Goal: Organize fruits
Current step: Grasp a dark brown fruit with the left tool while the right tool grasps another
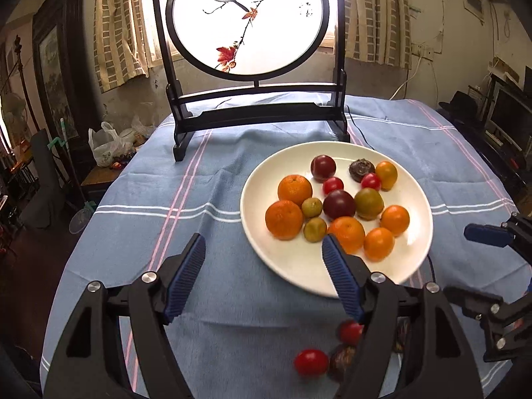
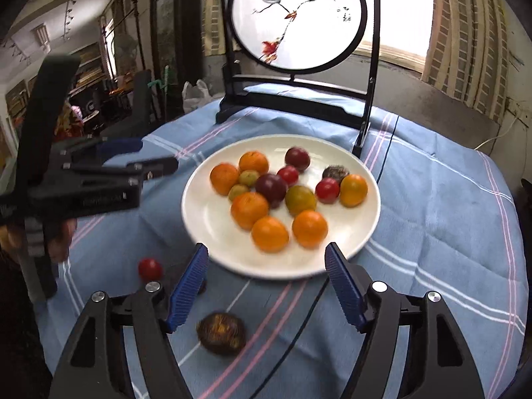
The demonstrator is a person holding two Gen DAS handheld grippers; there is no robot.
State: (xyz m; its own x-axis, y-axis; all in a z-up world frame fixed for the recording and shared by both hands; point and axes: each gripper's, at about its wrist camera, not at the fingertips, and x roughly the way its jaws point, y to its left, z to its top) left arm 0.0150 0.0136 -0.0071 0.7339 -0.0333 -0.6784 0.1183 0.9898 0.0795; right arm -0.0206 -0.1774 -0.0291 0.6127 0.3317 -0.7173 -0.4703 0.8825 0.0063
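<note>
Still loose beside the plate [image 2: 372, 206], the cherry tomato [image 2: 150, 268] and brown fruit [image 2: 221, 333] could roll off the cloth if nudged by the left gripper [image 1: 262, 277] or right gripper [image 2: 266, 282], whose jaws both stand apart and empty.

round bird-painting screen [image 1: 247, 20] upright on blue striped tablecloth [image 1: 206, 179]; checked curtains [image 1: 116, 26] behind; plastic bag [image 1: 106, 146] left.
</note>
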